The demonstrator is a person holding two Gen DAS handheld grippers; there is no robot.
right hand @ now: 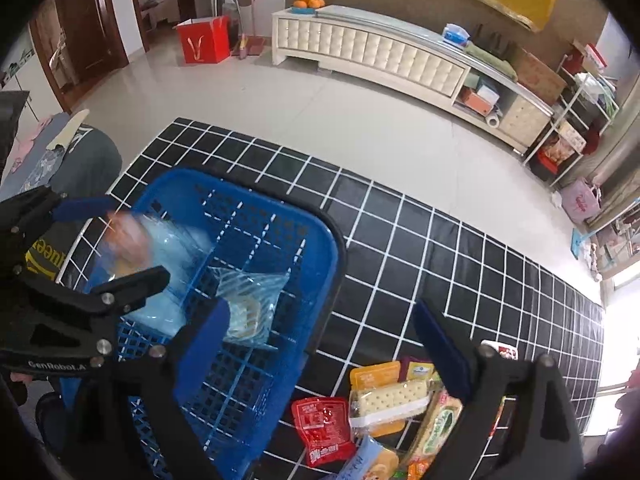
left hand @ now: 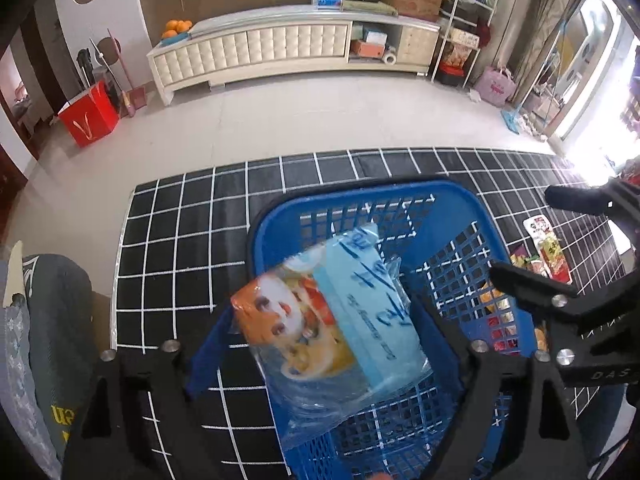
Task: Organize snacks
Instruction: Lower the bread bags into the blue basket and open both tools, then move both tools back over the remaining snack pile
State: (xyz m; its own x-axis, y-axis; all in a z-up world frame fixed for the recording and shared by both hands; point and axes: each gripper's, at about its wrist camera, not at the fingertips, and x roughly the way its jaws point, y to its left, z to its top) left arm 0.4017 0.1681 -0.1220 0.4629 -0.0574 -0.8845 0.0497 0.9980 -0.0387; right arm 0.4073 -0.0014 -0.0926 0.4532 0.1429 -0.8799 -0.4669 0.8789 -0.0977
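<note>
A blue plastic basket (left hand: 448,216) (right hand: 320,240) stands on the black grid-pattern tablecloth. My left gripper (left hand: 320,344) is open; a clear-wrapped light blue and orange snack pack (left hand: 340,320) lies between its fingers over the basket, blurred, also shown in the right wrist view (right hand: 160,248). Another clear packet (right hand: 248,304) lies in the basket. My right gripper (right hand: 320,344) is open and empty, above the basket's right edge and a pile of snacks: a red pouch (right hand: 324,428), a cracker pack (right hand: 392,400), a green-label pack (right hand: 436,428).
The tablecloth (left hand: 180,248) (right hand: 480,264) covers the table, with snack packs (left hand: 548,248) right of the basket. A person's dark shirt (left hand: 60,312) is at the left. Beyond lie tiled floor, a white cabinet (left hand: 260,48) and a red bag (left hand: 90,118).
</note>
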